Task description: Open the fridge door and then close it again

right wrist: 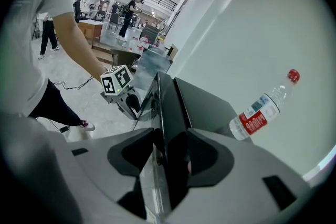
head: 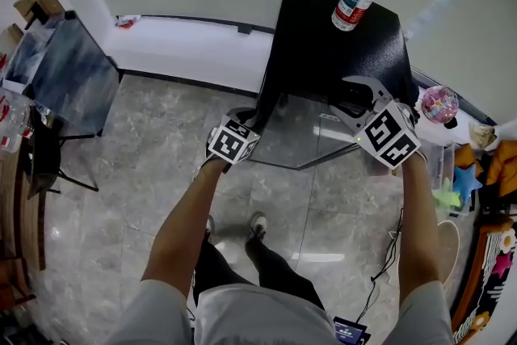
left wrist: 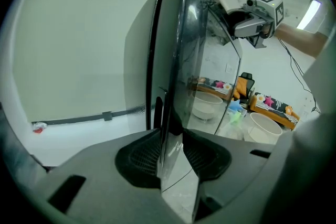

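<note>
A low black fridge (head: 323, 40) stands against the wall, its mirrored glass door (head: 307, 137) facing me. My left gripper (head: 246, 119) is at the door's left corner. In the left gripper view both pads (left wrist: 139, 160) press on the door's thin edge (left wrist: 176, 128), so the left gripper (left wrist: 172, 157) is shut on it. My right gripper (head: 355, 97) is at the top right corner. In the right gripper view the right gripper (right wrist: 170, 157) holds the door's top edge (right wrist: 163, 107) between its pads. A narrow dark gap shows between door and fridge body. A water bottle (head: 355, 0) stands on the fridge top.
A dark chair and table (head: 69, 77) stand at the left. Toys, a pink ball (head: 439, 103) and white bowls crowd the right side. A cable (head: 388, 254) trails on the marble floor by my shoes (head: 257, 224). A white ledge (head: 194, 44) runs along the wall.
</note>
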